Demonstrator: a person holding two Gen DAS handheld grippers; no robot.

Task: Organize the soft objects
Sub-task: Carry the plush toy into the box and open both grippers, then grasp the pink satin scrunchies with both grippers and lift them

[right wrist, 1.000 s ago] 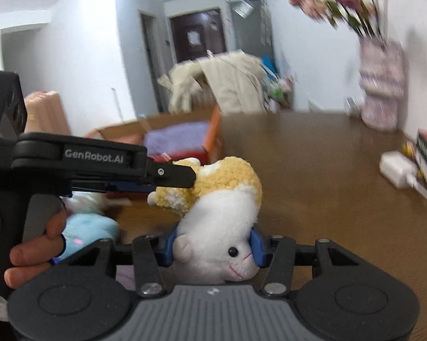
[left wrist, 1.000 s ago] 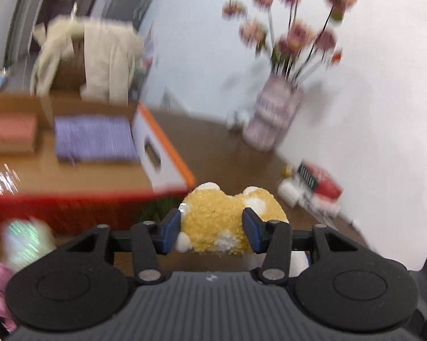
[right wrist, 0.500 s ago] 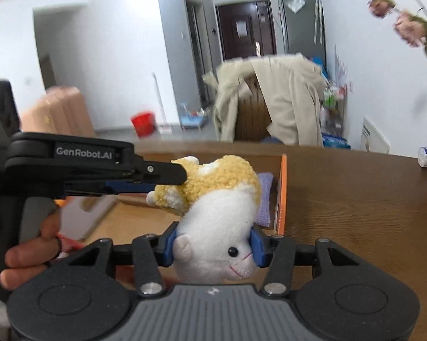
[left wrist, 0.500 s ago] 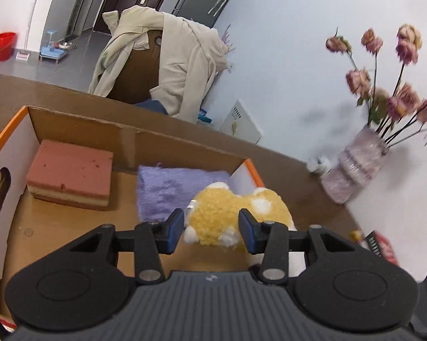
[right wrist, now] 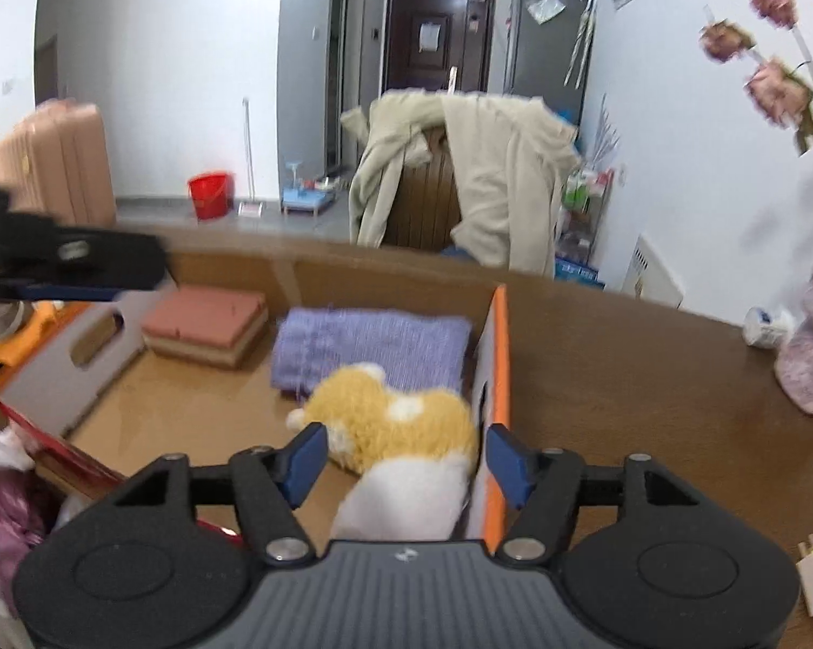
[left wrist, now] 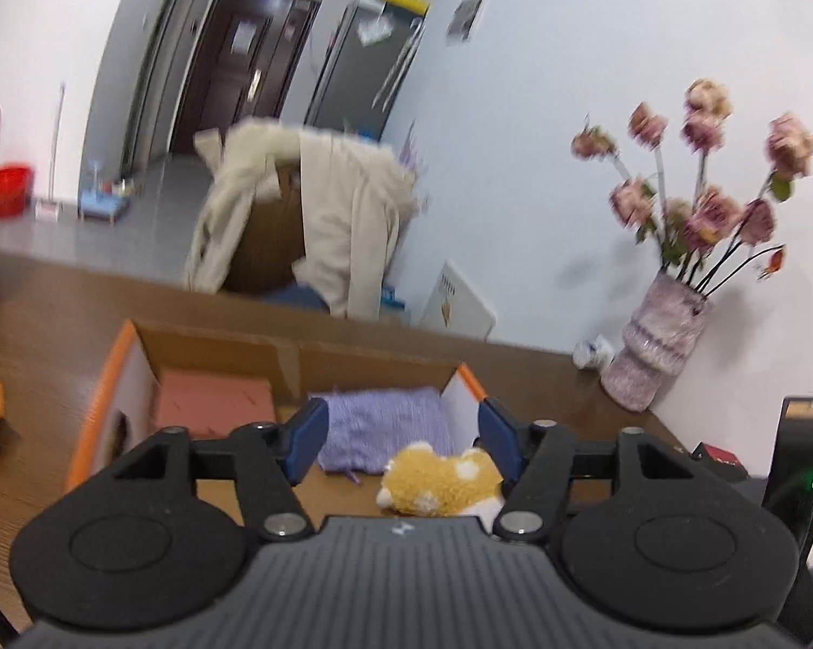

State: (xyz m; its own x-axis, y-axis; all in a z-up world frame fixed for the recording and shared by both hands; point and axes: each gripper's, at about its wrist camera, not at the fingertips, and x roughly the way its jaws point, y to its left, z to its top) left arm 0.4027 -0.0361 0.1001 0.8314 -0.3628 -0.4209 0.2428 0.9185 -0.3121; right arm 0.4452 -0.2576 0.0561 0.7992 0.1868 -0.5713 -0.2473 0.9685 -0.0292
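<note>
Plush toy (right wrist: 401, 432) in box (right wrist: 495, 357), hand-held grippers apart.

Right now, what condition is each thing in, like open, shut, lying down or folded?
left gripper: open, holding nothing.
right gripper: open, holding nothing.
plush toy: released, lying in the box by its right wall.
cardboard box: open on top.
purple cloth: folded, lying flat in the box.
pink sponge: lying flat in the box.
</note>
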